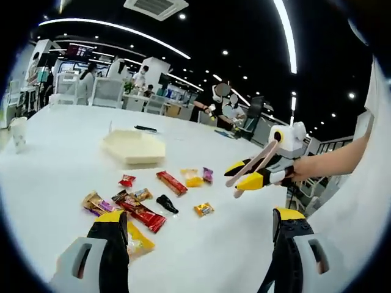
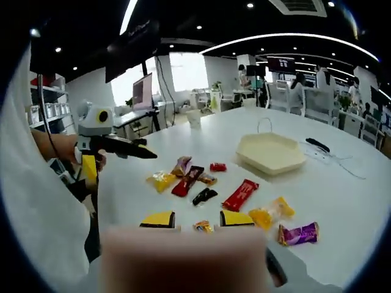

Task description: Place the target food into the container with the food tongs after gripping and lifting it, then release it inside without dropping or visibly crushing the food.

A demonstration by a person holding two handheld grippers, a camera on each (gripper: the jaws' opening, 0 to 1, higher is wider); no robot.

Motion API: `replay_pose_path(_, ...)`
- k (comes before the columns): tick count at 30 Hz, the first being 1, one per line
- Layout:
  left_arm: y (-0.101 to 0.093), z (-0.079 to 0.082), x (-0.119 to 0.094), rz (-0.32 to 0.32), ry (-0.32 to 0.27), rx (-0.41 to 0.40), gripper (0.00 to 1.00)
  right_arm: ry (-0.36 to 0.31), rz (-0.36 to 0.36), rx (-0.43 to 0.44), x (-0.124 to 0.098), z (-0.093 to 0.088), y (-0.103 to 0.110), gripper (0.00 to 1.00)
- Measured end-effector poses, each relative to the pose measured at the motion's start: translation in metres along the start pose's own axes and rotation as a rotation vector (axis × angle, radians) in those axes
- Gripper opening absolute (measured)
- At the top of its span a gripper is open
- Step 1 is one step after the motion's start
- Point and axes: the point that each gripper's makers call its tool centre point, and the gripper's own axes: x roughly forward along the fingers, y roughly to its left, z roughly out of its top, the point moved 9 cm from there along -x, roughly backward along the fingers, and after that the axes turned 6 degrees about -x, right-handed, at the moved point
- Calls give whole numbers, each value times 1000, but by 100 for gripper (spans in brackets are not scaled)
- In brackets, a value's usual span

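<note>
Several wrapped snacks lie on the white table: a long red bar, a small black piece, a yellow pack and a purple one. Behind them sits a cream hexagonal container with nothing visible inside. My right gripper hovers above the table, shut on beige food tongs that blur across the bottom of the right gripper view. My left gripper is held open near the snacks, with nothing between its jaws.
A paper cup stands at the table's far side. A black object with a cable lies beyond the container. Chairs, desks and people fill the room behind. The person's arm reaches in from the side.
</note>
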Motion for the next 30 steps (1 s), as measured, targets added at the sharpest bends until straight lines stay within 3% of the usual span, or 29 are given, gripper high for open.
replay_pose_path(8,-1,-2,4,31,-40,-39,99,48,65,-65,17,0,-4,28)
replay_pose_path(17,-3,-6,1,37,-18,3,99,90,84,-131,32,-2,-5,28)
replay_pose_path(25,2,-12,-4,59,-21,7,99,115,94,-125,43,-8,-3,27)
replay_pose_path(28,0,-12,-9,66,-63,43,99,117,68,-78,48,-12,-7,26)
replay_pose_path(30,1,-15,-9,61,-73,36,99,137,89,-99,54,-15,-5,26)
